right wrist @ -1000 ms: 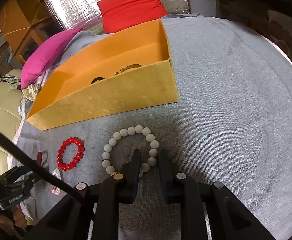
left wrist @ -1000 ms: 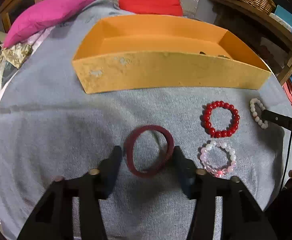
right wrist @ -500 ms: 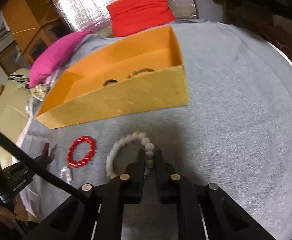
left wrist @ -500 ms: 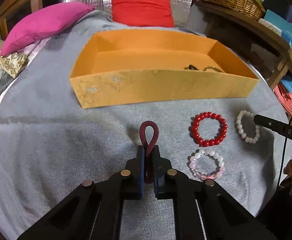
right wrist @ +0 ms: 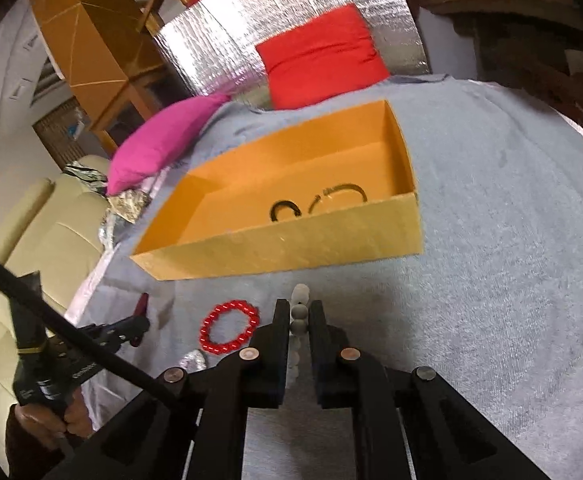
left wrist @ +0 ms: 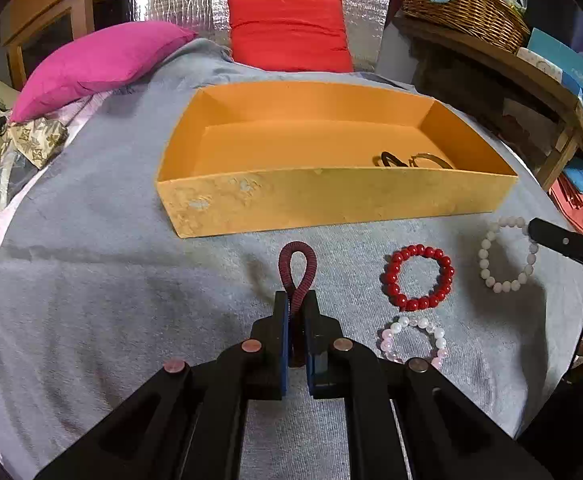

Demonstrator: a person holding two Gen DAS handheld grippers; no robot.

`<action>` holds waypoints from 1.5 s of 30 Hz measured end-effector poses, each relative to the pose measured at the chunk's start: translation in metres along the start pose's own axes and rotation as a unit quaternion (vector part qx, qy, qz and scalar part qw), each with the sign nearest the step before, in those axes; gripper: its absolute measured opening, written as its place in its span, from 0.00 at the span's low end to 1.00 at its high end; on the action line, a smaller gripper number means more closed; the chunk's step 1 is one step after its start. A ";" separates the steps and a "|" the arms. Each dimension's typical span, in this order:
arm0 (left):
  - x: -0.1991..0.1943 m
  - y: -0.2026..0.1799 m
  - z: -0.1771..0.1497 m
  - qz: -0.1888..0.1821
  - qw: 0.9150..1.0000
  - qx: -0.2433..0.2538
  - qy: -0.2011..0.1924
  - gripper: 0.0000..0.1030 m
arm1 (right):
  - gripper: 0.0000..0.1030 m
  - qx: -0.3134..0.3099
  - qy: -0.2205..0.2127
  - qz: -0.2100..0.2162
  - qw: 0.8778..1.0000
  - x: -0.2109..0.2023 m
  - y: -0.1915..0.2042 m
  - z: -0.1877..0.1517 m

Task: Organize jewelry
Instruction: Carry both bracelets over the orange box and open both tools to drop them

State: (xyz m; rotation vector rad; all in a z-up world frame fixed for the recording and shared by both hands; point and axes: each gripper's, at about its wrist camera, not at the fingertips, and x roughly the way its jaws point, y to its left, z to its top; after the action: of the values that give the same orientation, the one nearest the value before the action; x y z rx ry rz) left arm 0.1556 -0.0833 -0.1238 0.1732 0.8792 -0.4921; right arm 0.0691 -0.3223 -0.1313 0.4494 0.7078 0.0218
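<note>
While both hands tilt downward before the orange box (left wrist: 331, 200), the left claw (left wrist: 296, 312) pinches the maroon hair tie (left wrist: 297, 268) flat, and the right claw (right wrist: 300, 320) clamps the white bead bracelet (right wrist: 301, 300).

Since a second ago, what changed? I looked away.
Both tools closed: the left tool pinched the dark red band into a narrow loop; the right tool clamped the white bead bracelet. The red bead bracelet and orange box stayed put.
</note>
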 end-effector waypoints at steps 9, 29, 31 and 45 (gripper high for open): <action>-0.019 -0.005 0.007 -0.011 0.999 -0.001 -0.034 0.07 | 0.10 -0.018 -0.044 0.035 0.998 -0.020 0.017 0.006; 0.009 -0.009 0.132 -0.021 0.998 -0.016 -0.060 0.07 | 0.10 -0.006 -0.098 0.034 0.995 0.025 0.041 0.116; 0.034 -0.006 0.137 -0.023 0.999 -0.023 -0.041 0.07 | 0.10 -0.006 -0.084 0.026 0.996 0.051 0.041 0.130; 0.101 0.008 0.141 0.012 0.998 -0.028 0.048 0.07 | 0.10 0.003 0.012 0.013 1.000 0.151 0.045 0.145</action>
State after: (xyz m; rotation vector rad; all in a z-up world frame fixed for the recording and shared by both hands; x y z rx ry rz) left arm 0.3114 -0.1595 -0.1131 0.1560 0.9837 -0.4395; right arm 0.2822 -0.3128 -0.1098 0.4641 0.7252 0.0486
